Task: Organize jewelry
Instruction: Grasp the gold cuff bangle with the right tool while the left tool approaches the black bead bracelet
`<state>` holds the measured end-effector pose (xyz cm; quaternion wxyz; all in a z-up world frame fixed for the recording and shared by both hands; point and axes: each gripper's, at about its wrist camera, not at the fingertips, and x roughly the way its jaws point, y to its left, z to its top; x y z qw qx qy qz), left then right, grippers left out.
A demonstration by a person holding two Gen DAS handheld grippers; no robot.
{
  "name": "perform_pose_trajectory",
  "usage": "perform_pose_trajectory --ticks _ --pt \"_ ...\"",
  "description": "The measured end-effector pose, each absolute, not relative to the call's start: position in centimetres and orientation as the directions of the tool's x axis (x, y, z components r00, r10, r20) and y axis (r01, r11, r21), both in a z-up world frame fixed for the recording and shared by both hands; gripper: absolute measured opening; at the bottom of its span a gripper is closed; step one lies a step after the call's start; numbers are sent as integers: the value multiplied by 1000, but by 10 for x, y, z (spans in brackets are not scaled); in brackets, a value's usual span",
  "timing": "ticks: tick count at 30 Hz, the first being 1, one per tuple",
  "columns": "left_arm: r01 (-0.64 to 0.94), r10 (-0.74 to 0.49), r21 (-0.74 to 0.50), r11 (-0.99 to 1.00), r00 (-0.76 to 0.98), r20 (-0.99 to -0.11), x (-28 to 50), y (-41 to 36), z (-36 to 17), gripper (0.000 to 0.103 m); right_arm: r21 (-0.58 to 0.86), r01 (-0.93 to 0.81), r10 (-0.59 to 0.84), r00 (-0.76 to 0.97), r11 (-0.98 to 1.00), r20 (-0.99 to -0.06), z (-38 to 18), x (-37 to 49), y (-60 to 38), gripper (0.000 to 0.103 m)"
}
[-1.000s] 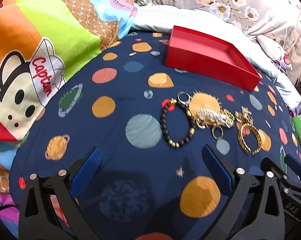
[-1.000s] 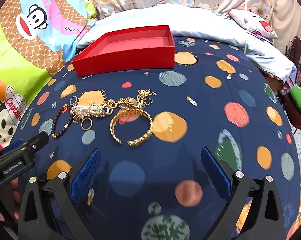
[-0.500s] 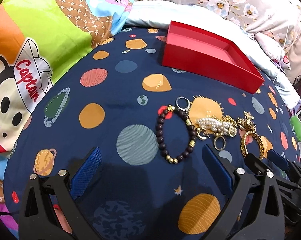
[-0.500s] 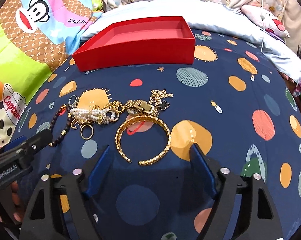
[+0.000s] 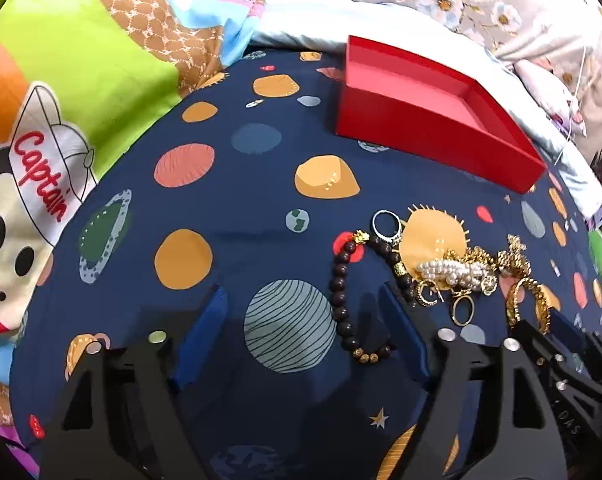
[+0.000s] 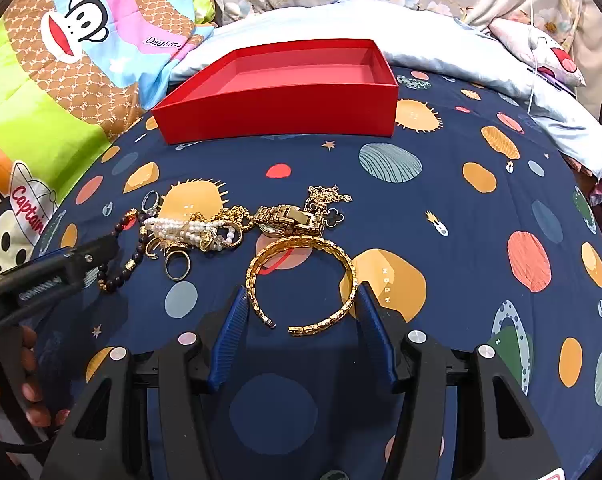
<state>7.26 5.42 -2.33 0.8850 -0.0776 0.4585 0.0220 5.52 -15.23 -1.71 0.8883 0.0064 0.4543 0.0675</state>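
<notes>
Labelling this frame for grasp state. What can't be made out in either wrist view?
- Left wrist: the open gold cuff bracelet is partly hidden behind the right hand-held gripper's black body.
- Right wrist: the dark beaded bracelet is partly covered by the left hand-held gripper.
- Both views: the tangled pile of white pearl strand and gold chains; separate pieces cannot be told apart.
- Left wrist: the shallow red cardboard box, floor behind its near wall.

R gripper [image 6: 301, 304] closed in, fingers now straddling gold bangle [image 6: 301, 280]; L gripper [image 5: 305, 312] neared bead bracelet [image 5: 353, 296].
</notes>
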Motion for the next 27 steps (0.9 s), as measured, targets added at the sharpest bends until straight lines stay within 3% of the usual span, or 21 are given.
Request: perform_pose_trajectory --ticks 5,7,10,26,27 --pt "-66 -53 -113 991 590 -806 74 48 -22 47 83 -108 130 574 991 -809 -16 54 -154 55" --pt "-56 -71 -128 990 592 -803 74 48 -22 28 82 -107 129 573 991 -809 -16 53 -154 55" --pt "-31 -117 -166 986 586 -802 76 48 -22 8 85 -106 131 573 991 -809 -15 53 -154 55" --pt "22 -180 -217 976 641 -746 46 44 22 7 87 -127 149 633 988 -760 19 27 -162 52" --pt "27 -185 -220 975 647 -739 43 44 27 7 90 -135 156 638 987 -754 22 25 -163 42"
